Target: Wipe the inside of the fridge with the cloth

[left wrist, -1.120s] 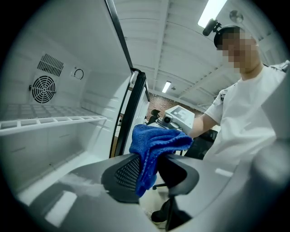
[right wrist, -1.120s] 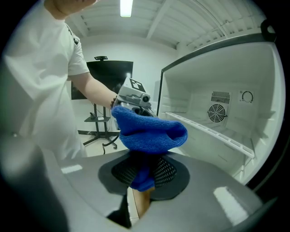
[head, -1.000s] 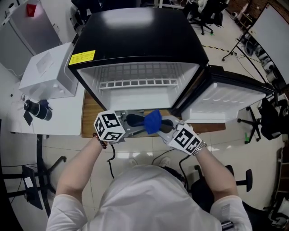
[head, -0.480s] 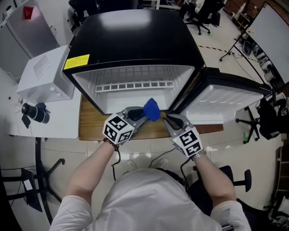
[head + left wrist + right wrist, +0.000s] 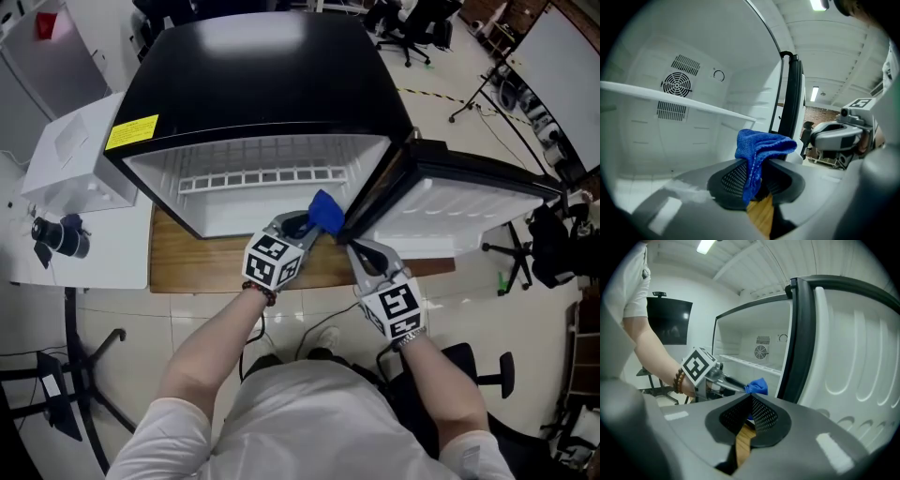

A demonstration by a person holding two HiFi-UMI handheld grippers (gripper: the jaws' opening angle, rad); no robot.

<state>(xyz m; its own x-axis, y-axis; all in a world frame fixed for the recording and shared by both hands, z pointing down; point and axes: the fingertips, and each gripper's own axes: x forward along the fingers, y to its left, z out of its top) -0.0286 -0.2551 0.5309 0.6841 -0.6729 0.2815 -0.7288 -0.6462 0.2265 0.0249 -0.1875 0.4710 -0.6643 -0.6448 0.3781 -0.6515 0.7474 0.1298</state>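
Pinching the blue cloth (image 5: pixel 761 145), the left tongs (image 5: pixel 757 172) have just been closing a bit tighter on it. The cloth is bunched up above the pads at the fridge's (image 5: pixel 272 84) open front, near the hinged right side, and the right tongs (image 5: pixel 749 416) are pressed together on nothing, just right of the left ones by the open door (image 5: pixel 469 202). Both forearms reach forward toward the wooden tabletop (image 5: pixel 202 264) under the fridge, tongs tipped slightly down. The left gripper view gets the shelf (image 5: pixel 670 96) and the round fan vent (image 5: pixel 675 83) on the far wall, which the head view misses, and the right gripper view catches a bead bracelet (image 5: pixel 678 380) on the left wrist.
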